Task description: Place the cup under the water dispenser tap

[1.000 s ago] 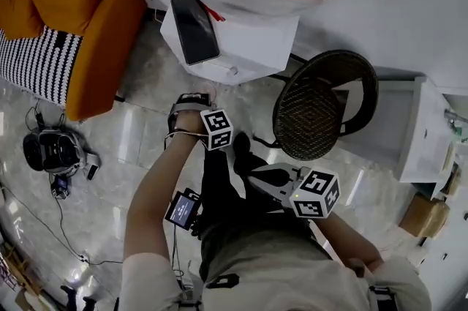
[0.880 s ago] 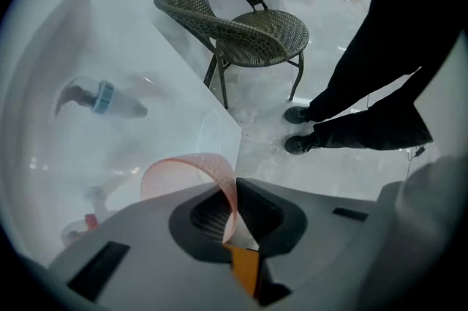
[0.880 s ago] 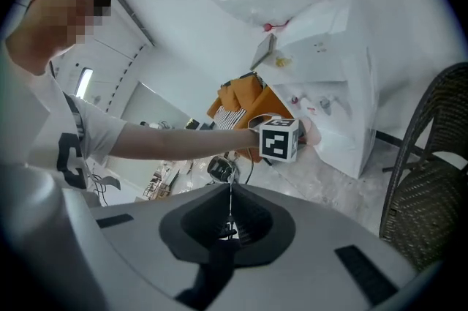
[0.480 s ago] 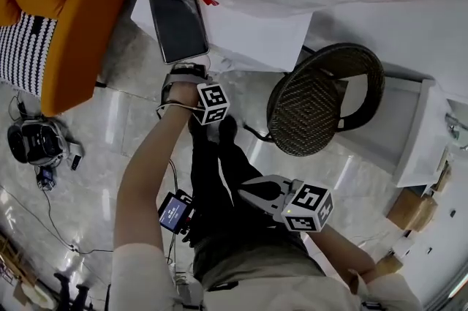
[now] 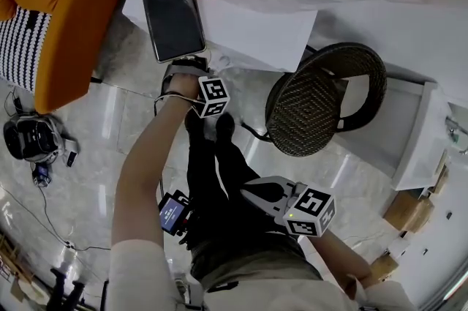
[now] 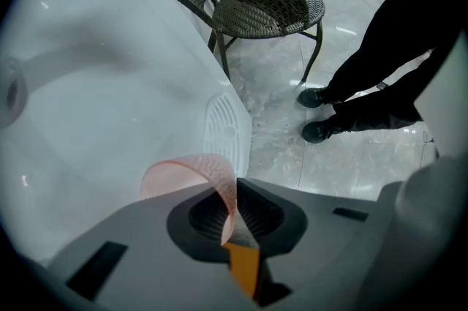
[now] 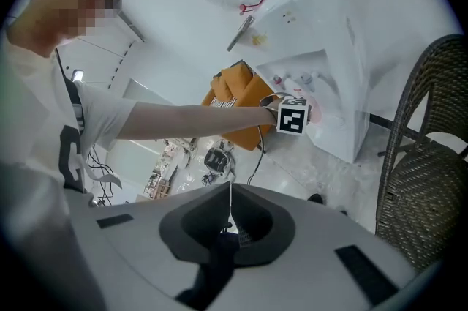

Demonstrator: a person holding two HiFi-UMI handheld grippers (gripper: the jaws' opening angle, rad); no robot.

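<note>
From the head view we see the left gripper (image 5: 187, 66) at the end of an outstretched arm. It is right up against the white water dispenser (image 5: 248, 28), just below its dark glossy panel (image 5: 170, 9). The right gripper (image 5: 248, 191) hangs nearer to us, in front of the dark trousers and well apart from the dispenser. A wicker chair (image 5: 322, 108) stands to the right of the dispenser. An orange cushion (image 5: 69, 24) lies at the far left, with a black headset (image 5: 33, 137) on the floor nearby.

In the left gripper view we find the jaws together on the thin wall of a translucent pink cup (image 6: 186, 167). Its rim curls up between them. The cup sits against the dispenser's white front, just beside the ribbed drip grille (image 6: 227, 126). Beyond it we see the wicker chair again, and two black shoes (image 6: 316, 115) on the pale glossy floor (image 6: 278, 156).

In the right gripper view we see the jaws closed against each other with nothing between them. They point toward the outstretched left arm (image 7: 197, 119), whose marker cube (image 7: 292, 115) sits in front of the dispenser.
</note>
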